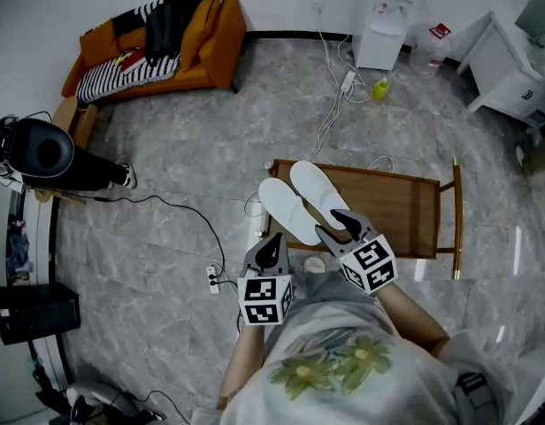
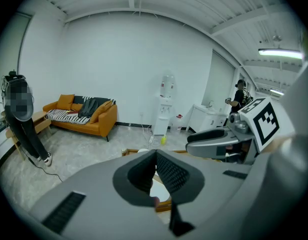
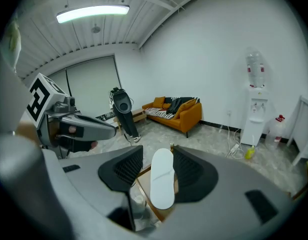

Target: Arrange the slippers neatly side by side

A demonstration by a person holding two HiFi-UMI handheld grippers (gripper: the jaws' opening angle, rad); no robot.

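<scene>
1. Grey stone floor (image 1: 166, 149) is all around, and a low brown wooden table (image 1: 405, 211) stands on it
2. Two soft white slippers (image 1: 286, 209) lie on the table, close side by side and pointing the same way, so they look like a neat pair
3. My right gripper (image 1: 341, 224) has its jaws wide apart round one slipper's heel, not squeezing it. I think that slipper sits right
4. My left gripper (image 1: 271, 248) is closed on nothing, near the table edge

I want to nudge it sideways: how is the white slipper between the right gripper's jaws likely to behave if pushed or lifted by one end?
The slipper looks thin and flat, so probably light and floppy if lifted by one end. Lying flat on the smooth wooden table, it should slide, not roll or tip, though it may pivot.
</scene>
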